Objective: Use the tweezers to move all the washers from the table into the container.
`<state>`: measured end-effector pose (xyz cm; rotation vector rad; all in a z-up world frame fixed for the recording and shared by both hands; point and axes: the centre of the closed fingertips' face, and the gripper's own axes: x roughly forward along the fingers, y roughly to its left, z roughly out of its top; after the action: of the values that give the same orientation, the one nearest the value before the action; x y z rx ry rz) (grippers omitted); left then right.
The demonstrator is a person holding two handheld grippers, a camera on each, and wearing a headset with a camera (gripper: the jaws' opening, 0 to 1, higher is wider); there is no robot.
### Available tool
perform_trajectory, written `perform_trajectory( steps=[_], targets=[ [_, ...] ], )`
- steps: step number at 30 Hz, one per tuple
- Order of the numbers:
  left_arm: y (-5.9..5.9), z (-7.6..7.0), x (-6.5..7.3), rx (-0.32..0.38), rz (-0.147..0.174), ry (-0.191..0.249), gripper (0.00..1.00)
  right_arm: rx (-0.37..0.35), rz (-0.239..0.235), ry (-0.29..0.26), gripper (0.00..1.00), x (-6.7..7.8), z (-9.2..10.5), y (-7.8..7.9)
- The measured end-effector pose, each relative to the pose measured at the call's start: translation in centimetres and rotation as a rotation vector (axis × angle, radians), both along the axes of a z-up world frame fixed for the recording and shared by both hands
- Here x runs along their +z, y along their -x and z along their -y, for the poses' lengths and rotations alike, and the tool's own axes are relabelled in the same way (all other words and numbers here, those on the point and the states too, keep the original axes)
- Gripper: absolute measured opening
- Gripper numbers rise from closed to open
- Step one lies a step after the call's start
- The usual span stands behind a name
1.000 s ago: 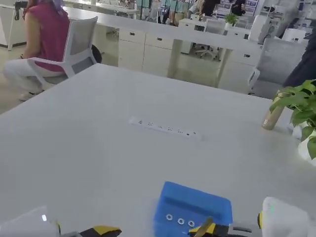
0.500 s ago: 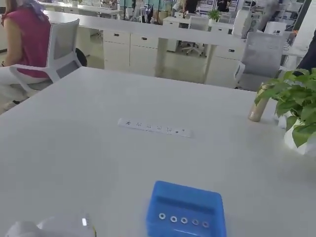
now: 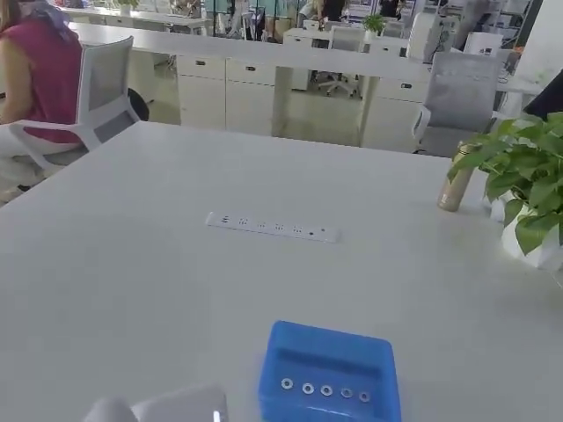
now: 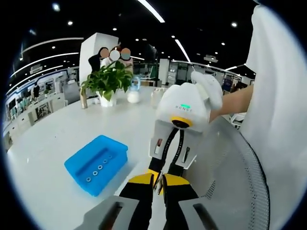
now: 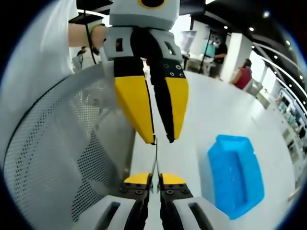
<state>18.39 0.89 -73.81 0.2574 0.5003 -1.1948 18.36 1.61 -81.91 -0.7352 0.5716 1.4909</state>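
Observation:
A blue container [image 3: 327, 350] sits on the white table [image 3: 176, 264] near its front edge, with several washers [image 3: 325, 389] in a row inside it. It also appears as the blue container [image 4: 96, 163] and the blue container [image 5: 237, 175] in the gripper views. Both grippers are held off the table near a mesh chair back, tip to tip. My right gripper [image 5: 154, 181] is shut on thin metal tweezers [image 5: 155, 160]. The tweezers reach up to the tips of my left gripper [image 4: 159, 179], whose jaws stand closed around a sliver of metal. The white body of a gripper [image 3: 171, 408] shows at the bottom edge of the head view.
A power strip [image 3: 271, 227] lies mid-table. A potted plant [image 3: 523, 189] and a gold bottle [image 3: 455, 189] stand at the right. A person sits on a grey chair [image 3: 101, 88] at the far left. A perforated chair back [image 5: 62, 158] curves beside the grippers.
The yellow-tipped gripper that was over the container's near edge has pulled back out of the head view. The whole row of washers in the container is now uncovered. The head camera has shifted.

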Motion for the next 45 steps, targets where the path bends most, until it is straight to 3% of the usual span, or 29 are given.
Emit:
perform_trajectory(
  steps=[7, 14, 15, 18, 24, 30, 39, 45],
  targets=[
    [0.1, 0.4, -0.4, -0.052, 0.01, -0.035, 0.0, 0.019, 0.013, 0.019, 0.03, 0.0, 0.0, -0.2],
    [-0.6, -0.4, -1.9, -0.112, 0.045, -0.149, 0.0, -0.01, 0.013, 0.041, 0.04, -1.0, 0.6, -0.9],
    [-0.7, -0.4, -1.9, -0.114, 0.045, -0.146, 0.0, -0.021, 0.003, 0.023, 0.04, -0.9, 0.4, -0.9],
    [-1.1, -0.9, -2.1, -0.111, 0.026, -0.153, 0.0, -0.058, -0.027, -0.016, 0.05, -1.0, 0.2, -1.2],
    [-1.4, -2.6, -3.4, -0.133, -0.004, -0.216, 0.0, -0.095, -0.082, -0.058, 0.09, -1.3, -0.3, -1.1],
    [-1.1, -4.2, -5.9, -0.162, -0.035, -0.305, 0.0, -0.248, -0.138, -0.148, 0.17, -0.3, 1.3, -1.9],
    [-1.4, -5.2, -9.8, -0.197, -0.067, -0.45, 0.0, -0.426, -0.14, -0.201, 0.25, 0.7, 5.1, -3.5],
    [-1.9, -5.2, -10.7, -0.2, -0.081, -0.503, 0.0, -0.477, -0.144, -0.205, 0.26, 0.9, 5.6, -3.4]
  ],
)
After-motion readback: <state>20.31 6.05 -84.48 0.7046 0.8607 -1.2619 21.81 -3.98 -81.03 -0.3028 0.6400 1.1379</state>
